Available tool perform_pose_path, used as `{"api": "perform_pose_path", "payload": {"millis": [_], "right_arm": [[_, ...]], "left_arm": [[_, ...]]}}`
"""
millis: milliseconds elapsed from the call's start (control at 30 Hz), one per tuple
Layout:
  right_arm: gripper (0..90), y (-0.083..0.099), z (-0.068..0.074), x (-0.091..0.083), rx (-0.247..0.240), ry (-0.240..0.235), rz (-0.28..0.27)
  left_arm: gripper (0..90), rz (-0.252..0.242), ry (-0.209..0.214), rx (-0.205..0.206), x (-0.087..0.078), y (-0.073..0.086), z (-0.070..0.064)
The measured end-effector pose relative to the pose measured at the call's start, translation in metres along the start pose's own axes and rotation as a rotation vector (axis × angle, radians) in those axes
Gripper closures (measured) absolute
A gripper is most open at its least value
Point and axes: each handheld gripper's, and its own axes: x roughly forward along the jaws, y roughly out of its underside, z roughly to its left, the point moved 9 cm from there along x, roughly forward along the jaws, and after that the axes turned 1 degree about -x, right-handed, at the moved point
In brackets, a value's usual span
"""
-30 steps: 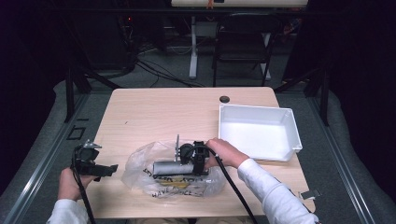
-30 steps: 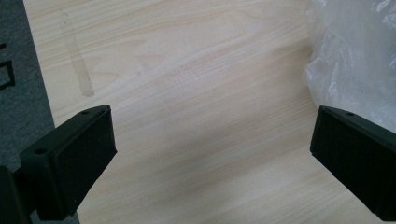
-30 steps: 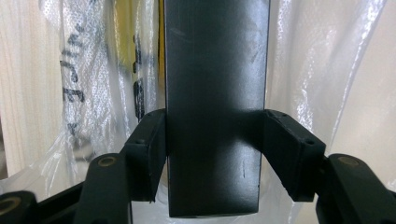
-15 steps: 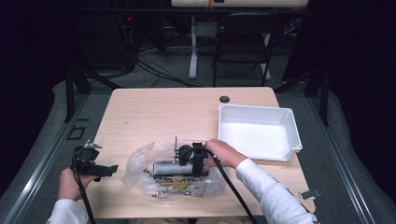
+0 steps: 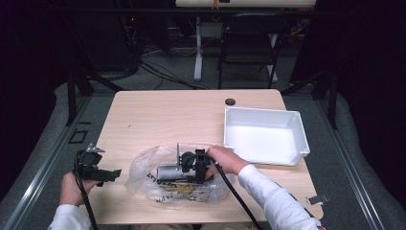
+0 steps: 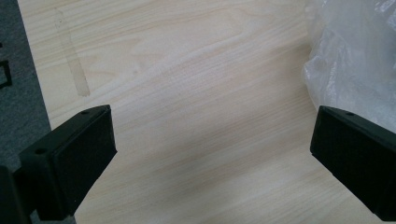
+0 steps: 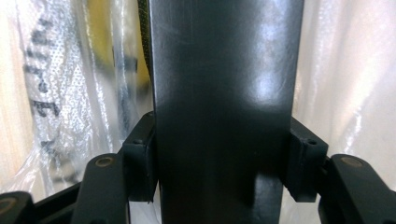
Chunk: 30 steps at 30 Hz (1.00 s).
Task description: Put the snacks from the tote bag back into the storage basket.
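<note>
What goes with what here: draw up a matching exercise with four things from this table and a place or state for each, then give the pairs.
Things:
1. white tray
2. plastic bag
3. left tool
4. grey block

Places or states:
A. jaws wide apart over bare wood
B. clamped between the right tool's jaws
C. at the table's right side, nothing in it
D. crumpled on the table's near edge, between the two hands

Pairs: 1-C, 2-D, 3-A, 4-B
</note>
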Motion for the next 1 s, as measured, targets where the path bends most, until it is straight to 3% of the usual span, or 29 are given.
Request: {"api": "perform_pose_path", "payload": {"millis": [200,533,1000], "right_arm": [[40.6,-0.001,0.0,0.006,0.003,-0.006,0.012],[42.0,0.0,0.001,0.004,0.034,-0.033,-0.015],[42.0,0.003,-0.002,-0.019,0.047,-0.005,-0.045]], "left_arm": [[0.1,0.001,0.0,0.002,0.0,0.0,0.0],[0.1,0.0,0.0,0.001,0.0,0.0,0.0],[0.1,0.001,0.002,-0.002,0.001,0.0,0.0]]}}
